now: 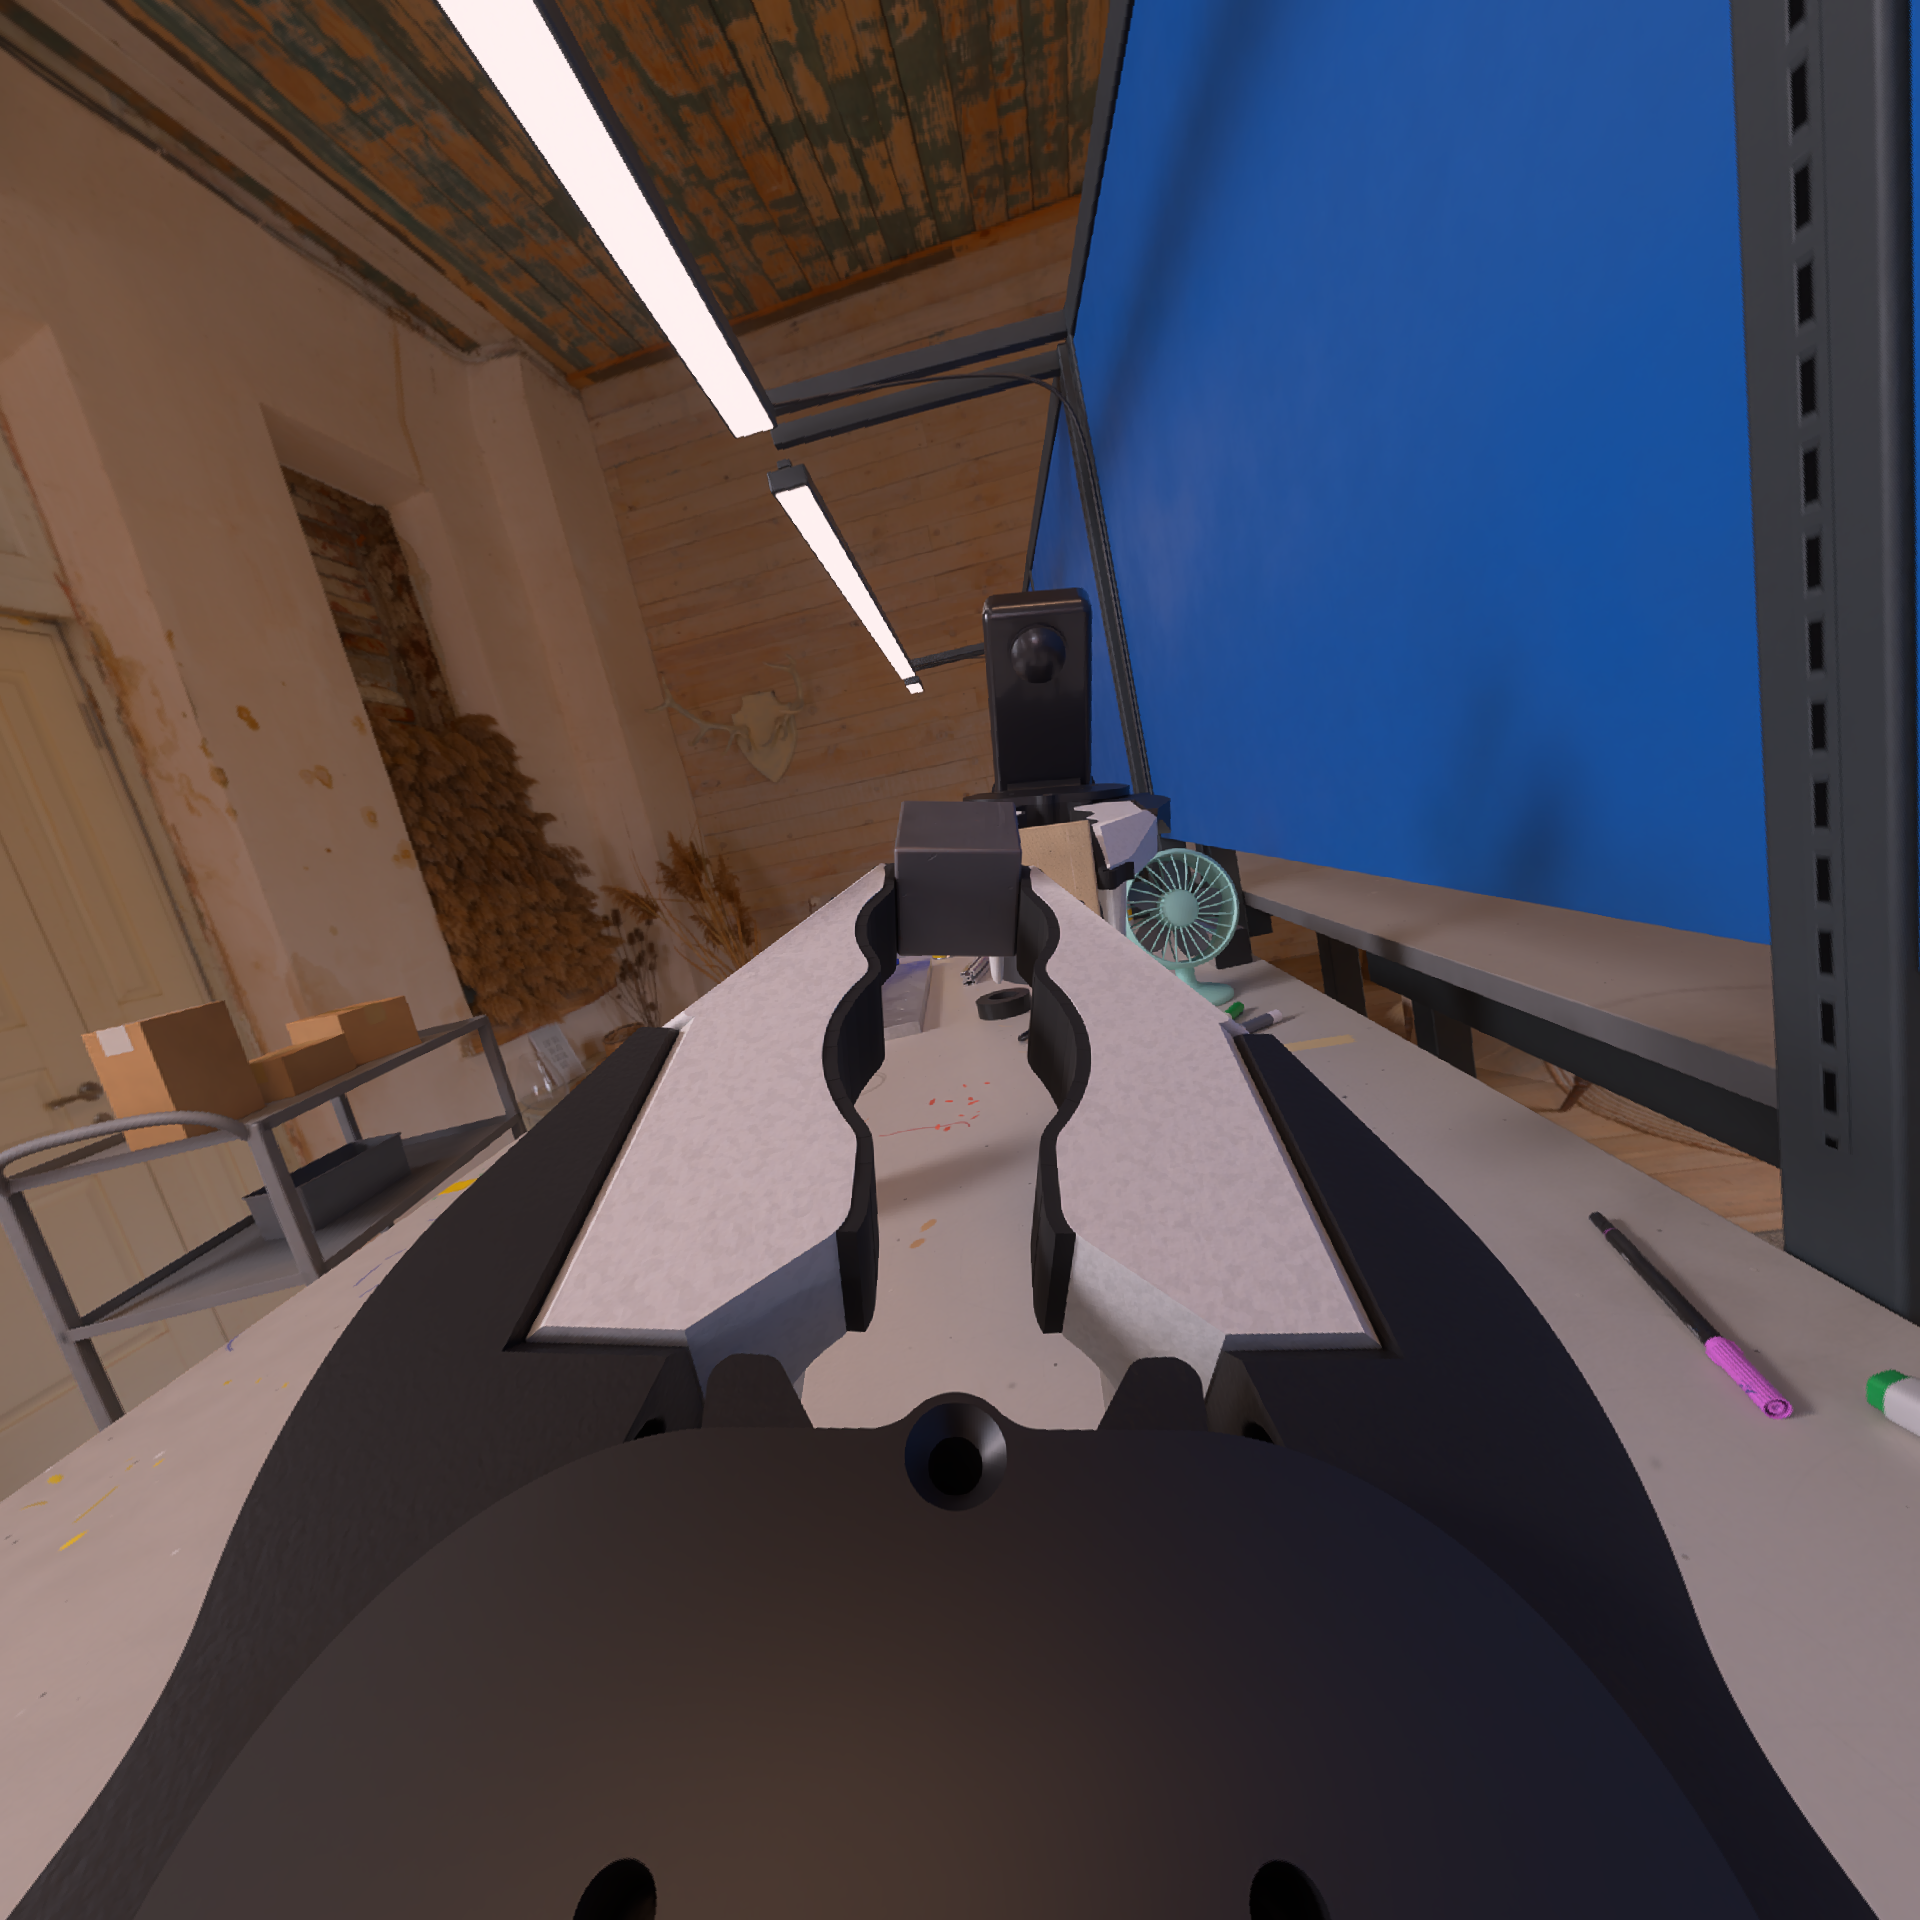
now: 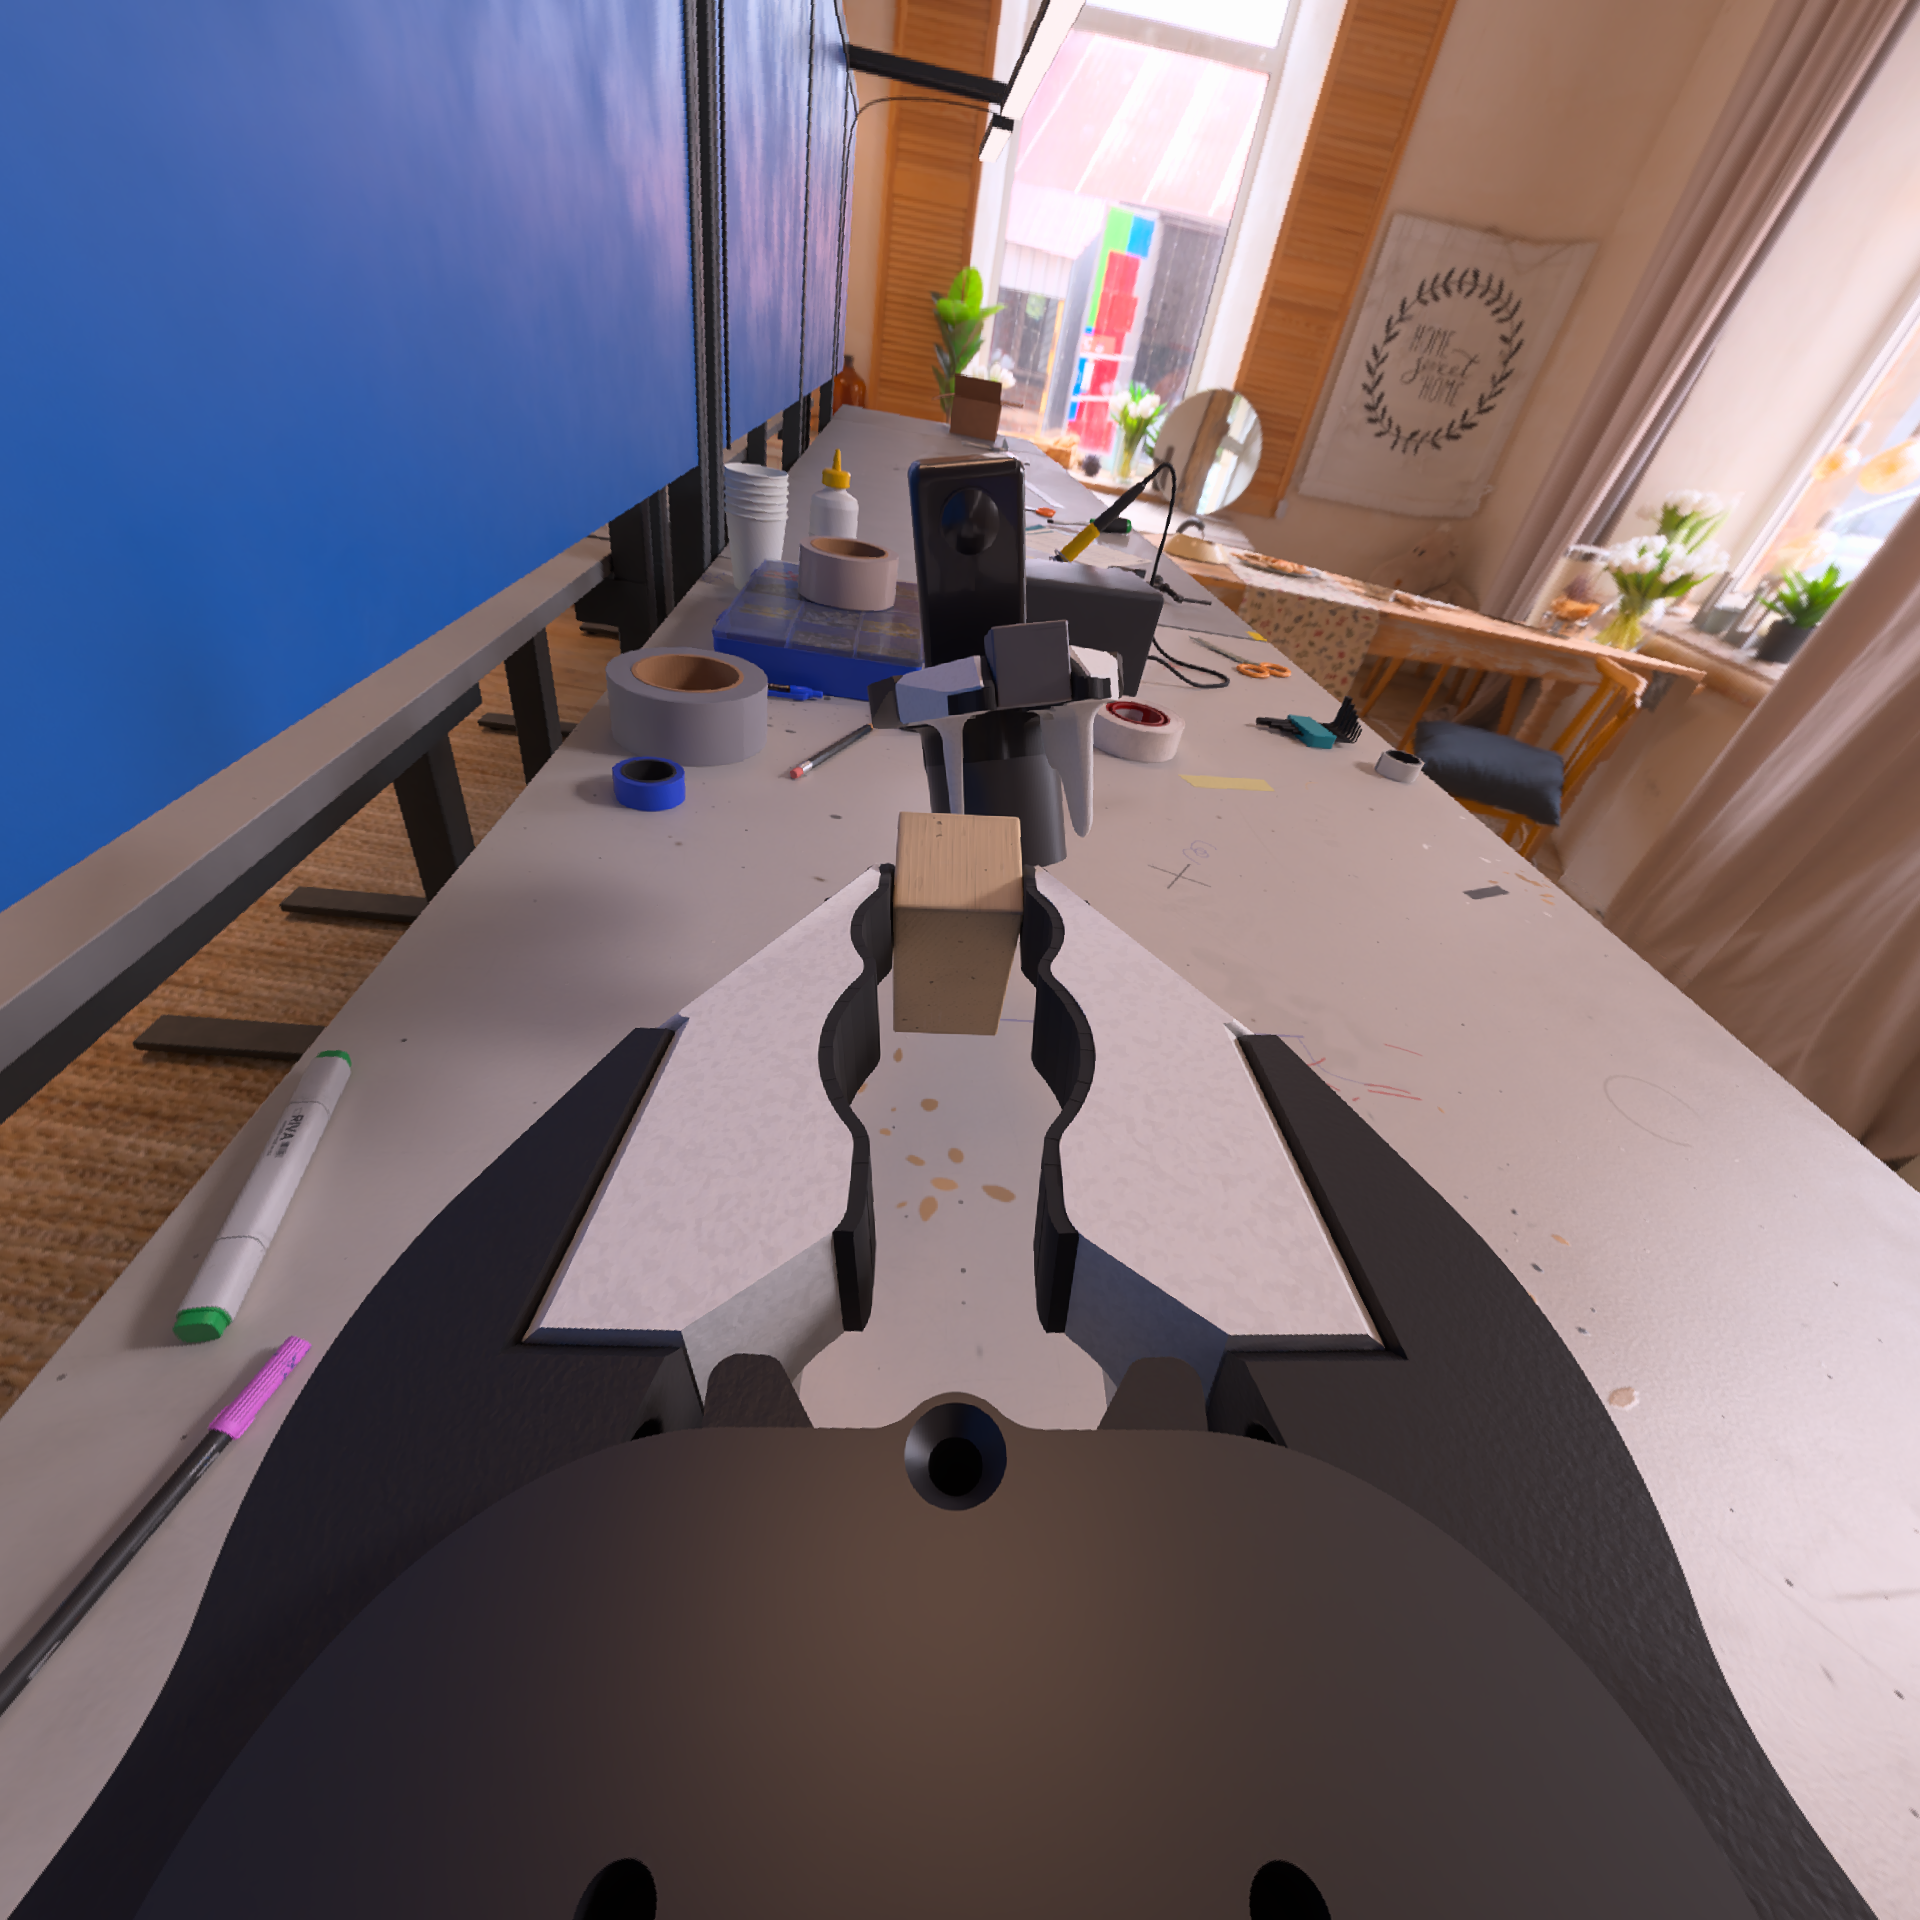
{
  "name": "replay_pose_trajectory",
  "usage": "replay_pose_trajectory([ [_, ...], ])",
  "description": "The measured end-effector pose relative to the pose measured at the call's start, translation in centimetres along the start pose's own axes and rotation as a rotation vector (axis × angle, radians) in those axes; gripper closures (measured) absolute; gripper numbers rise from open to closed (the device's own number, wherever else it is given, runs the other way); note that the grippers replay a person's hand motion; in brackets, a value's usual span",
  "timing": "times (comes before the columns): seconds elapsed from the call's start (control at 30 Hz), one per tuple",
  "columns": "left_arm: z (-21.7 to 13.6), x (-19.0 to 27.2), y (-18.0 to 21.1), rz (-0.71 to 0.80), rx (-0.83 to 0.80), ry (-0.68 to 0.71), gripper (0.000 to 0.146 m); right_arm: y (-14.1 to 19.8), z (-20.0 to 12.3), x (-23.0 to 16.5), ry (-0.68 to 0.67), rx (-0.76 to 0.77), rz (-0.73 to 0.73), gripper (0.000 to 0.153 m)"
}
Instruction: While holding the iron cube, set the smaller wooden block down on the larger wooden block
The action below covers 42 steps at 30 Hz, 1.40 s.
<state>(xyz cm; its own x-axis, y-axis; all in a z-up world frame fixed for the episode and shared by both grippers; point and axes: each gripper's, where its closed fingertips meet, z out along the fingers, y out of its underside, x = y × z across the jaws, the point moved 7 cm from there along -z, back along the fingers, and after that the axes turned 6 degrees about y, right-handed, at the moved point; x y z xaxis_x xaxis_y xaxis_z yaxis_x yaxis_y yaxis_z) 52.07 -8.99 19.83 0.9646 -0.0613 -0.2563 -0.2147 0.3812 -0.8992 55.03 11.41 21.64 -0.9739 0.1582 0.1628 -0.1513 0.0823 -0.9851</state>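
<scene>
My left gripper (image 1: 956,883) is shut on the dark iron cube (image 1: 956,868) and holds it above the grey table (image 1: 935,1132). My right gripper (image 2: 956,894) is shut on a light wooden block (image 2: 954,940), also held clear of the table (image 2: 1299,987). The two grippers face each other along the table. In the right wrist view the left gripper (image 2: 1023,675) shows farther off with the cube (image 2: 1031,657). In the left wrist view the right gripper (image 1: 1081,821) shows behind the cube with the block (image 1: 1058,871). No second wooden block shows in either view.
Grey tape rolls (image 2: 686,707), a blue tape roll (image 2: 648,781), a blue box (image 2: 810,634), paper cups (image 2: 756,520) and a red-and-white tape roll (image 2: 1138,727) lie behind the left gripper. A teal fan (image 1: 1184,914) stands near the blue panel (image 1: 1403,468). Markers (image 2: 265,1184) lie by the table edge.
</scene>
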Motion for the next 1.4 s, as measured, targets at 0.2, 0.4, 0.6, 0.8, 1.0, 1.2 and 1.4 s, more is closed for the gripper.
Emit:
replay_pose_trajectory([
  [0.2,-0.1,-0.1,0.0,0.004,0.0,-0.005,0.124,0.2,0.1,0.2,-0.008,0.025,0.012,0.129],
  [0.4,-0.2,-0.2,0.0,-0.004,-0.001,-0.016,0.124,0.1,0.3,0.3,0.011,0.068,0.005,0.129],
  [0.6,-0.5,-0.1,-0.2,-0.017,0.009,-0.021,0.124,-0.2,0.6,0.0,0.014,0.06,0.004,0.129],
  [0.8,-0.8,-0.3,-0.2,-0.024,0.014,-0.027,0.124,0.1,1.0,0.1,0.013,0.069,0.038,0.129],
  [1.0,-1.0,-0.4,-0.2,-0.021,0.024,-0.028,0.124,0.2,1.3,0.2,0.017,0.082,0.013,0.129],
  [1.2,-1.0,-0.1,-0.4,-0.021,0.036,-0.015,0.124,-0.2,1.3,-0.2,0.012,0.04,-0.004,0.129],
  [1.4,-0.5,0.4,-1.2,0.001,-0.043,-0.001,0.124,-1.4,0.6,-0.6,0.019,-0.05,-0.038,0.129],
])
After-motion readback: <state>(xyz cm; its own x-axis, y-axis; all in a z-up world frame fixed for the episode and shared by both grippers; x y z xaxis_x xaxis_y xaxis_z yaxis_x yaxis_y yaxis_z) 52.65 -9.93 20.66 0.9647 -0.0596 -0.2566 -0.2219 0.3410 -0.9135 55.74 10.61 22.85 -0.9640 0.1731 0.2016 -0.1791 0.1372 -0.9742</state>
